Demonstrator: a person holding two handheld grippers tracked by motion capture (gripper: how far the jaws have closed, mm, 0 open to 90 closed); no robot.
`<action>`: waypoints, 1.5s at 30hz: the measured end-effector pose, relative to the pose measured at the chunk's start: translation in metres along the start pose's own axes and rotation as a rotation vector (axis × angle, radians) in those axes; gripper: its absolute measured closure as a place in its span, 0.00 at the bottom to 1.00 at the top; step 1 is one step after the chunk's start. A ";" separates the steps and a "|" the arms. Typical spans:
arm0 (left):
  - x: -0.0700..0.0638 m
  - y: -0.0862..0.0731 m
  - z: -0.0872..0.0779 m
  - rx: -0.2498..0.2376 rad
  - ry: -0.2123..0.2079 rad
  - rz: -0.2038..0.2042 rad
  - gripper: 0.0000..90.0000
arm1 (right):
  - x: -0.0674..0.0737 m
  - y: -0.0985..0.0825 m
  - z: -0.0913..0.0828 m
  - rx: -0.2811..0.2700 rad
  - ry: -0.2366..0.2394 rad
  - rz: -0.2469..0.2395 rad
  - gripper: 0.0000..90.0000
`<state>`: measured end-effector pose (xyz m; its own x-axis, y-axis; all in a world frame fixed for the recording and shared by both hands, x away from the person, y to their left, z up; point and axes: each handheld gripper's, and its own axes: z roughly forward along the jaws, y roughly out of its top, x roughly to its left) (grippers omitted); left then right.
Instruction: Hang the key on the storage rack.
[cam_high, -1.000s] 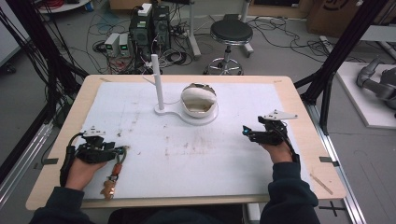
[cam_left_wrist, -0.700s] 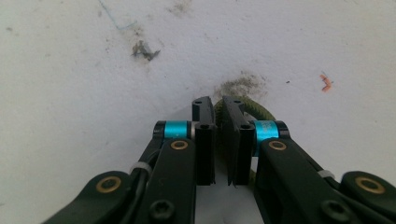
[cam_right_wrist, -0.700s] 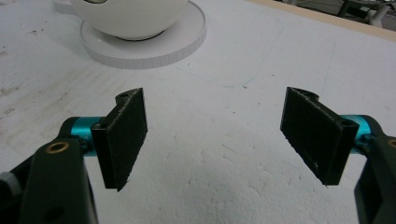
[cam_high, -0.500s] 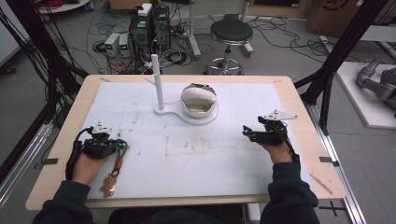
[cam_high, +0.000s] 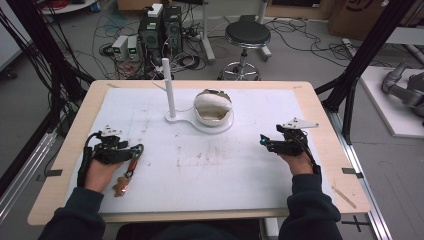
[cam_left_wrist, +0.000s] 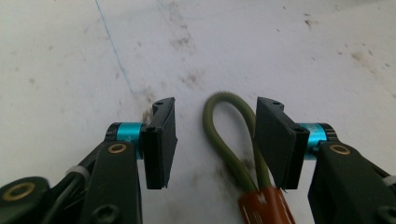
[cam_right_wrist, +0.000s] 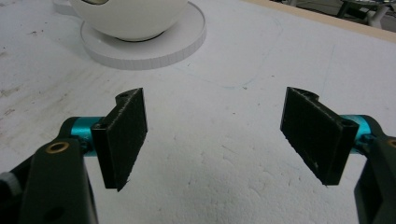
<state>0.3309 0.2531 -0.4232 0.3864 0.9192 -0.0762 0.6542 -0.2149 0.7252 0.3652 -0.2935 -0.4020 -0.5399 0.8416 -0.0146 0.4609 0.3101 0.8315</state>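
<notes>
A keyring-like item lies at the table's left front: an olive cord loop (cam_high: 135, 156), an orange sleeve (cam_left_wrist: 267, 206) and a brown charm (cam_high: 120, 188). My left gripper (cam_high: 138, 150) rests on the table with the loop (cam_left_wrist: 223, 130) between its jaws. The jaws have just been opening; the cord lies close to the right-hand pad (cam_left_wrist: 274, 140), and the other pad stands clear of it. My right gripper (cam_high: 263, 142) sits at the right of the table, wide open (cam_right_wrist: 219, 137), with only bare table between its pads.
A white stand (cam_high: 186, 120) at the table's middle back carries an upright post (cam_high: 169, 90) and a round white bowl-like piece (cam_high: 213, 106), also ahead of the right gripper (cam_right_wrist: 128, 16). The white mat (cam_high: 220, 165) is stained. A stool and cables stand beyond the table.
The left hand has edged slightly away from the table's front edge, and the cord and charm have shifted a little with it. The right hand has kept still.
</notes>
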 end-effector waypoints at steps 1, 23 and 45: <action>-0.002 -0.004 -0.004 0.010 -0.008 0.000 0.53 | 0.000 0.000 0.000 -0.001 0.001 0.002 0.26; -0.022 -0.014 -0.007 0.022 -0.077 0.067 0.83 | 0.000 0.000 -0.001 -0.009 -0.004 0.007 0.26; -0.017 0.080 -0.033 -0.457 -0.362 0.009 0.84 | -0.001 0.000 -0.004 -0.024 -0.008 0.016 0.26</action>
<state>0.3552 0.2311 -0.3408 0.6409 0.7292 -0.2397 0.3338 0.0164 0.9425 0.3634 -0.2960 -0.3998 -0.5273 0.8497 -0.0057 0.4519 0.2861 0.8450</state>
